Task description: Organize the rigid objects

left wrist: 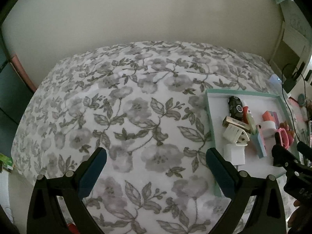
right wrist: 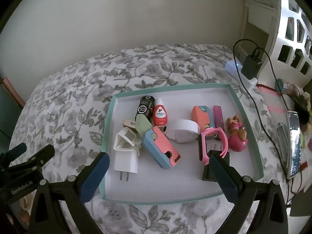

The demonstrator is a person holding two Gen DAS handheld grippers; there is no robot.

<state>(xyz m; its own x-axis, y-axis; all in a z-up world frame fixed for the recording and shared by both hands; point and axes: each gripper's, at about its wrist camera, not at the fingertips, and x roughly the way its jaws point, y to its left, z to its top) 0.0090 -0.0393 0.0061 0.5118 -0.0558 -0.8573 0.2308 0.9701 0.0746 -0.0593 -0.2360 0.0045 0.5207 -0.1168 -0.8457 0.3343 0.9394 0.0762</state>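
- We are working over a floral bedspread (left wrist: pixel 124 105), the teal-rimmed tray (right wrist: pixel 109 120) lying on it to our right.
- Our left gripper (left wrist: pixel 156 167) is hovering wide apart over bare fabric, holding nothing.
- Our right gripper (right wrist: pixel 159 170) is gaping wide above the tray's near edge, empty.
- A white charger (right wrist: pixel 126 159), pink watch (right wrist: pixel 214 142) and red bottle (right wrist: pixel 160 116) are sitting inside the tray.

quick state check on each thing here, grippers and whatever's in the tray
left gripper: open, empty, over the flowered bedspread
right gripper: open, empty, over the tray's near edge
tray: flat on the bedspread, holding the items
white charger: lying flat, prongs toward the camera
red bottle: lying down, cap on
pink watch: strap looped shut
tape roll: on its side
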